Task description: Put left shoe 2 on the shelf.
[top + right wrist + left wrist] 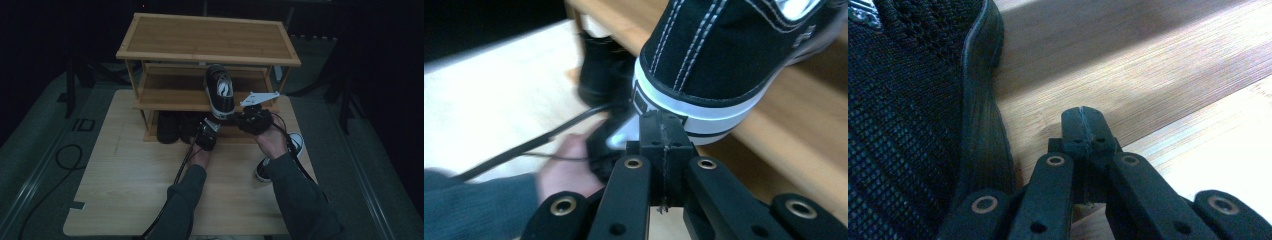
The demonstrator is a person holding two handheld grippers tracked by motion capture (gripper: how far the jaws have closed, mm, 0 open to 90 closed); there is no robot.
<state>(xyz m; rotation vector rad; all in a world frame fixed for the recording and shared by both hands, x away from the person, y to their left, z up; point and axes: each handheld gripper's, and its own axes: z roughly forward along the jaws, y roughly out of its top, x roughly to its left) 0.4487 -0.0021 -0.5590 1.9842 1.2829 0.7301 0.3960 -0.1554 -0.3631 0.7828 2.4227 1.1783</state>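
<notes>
**Fingers pressed together at the heel of a sneaker half on the shelf**

Fingers (663, 131) of the right gripper (255, 119) are pressed together with nothing between them, their tips just under the white rubber heel of the black canvas sneaker with white stitching (219, 90). The left gripper (206, 136) has its fingers (1083, 125) together too, empty, low beside a dark mesh shoe (908, 115) on pale wood.

The sneaker lies on the middle shelf of the bamboo shoe rack (210, 37), toe inward, heel jutting over the front edge. Its mate (295, 145) rests on the light wooden worktop (125, 190), near the right forearm.

Judging by its build, the sneaker should be light; the canvas upper is soft and will fold under a pinch, while the rubber sole band is firm and grippy. The heel counter or the collar rim looks like the best hold. Whether the tips already touch the heel is hard to tell. A nudge at the sole should slide it deeper.
</notes>
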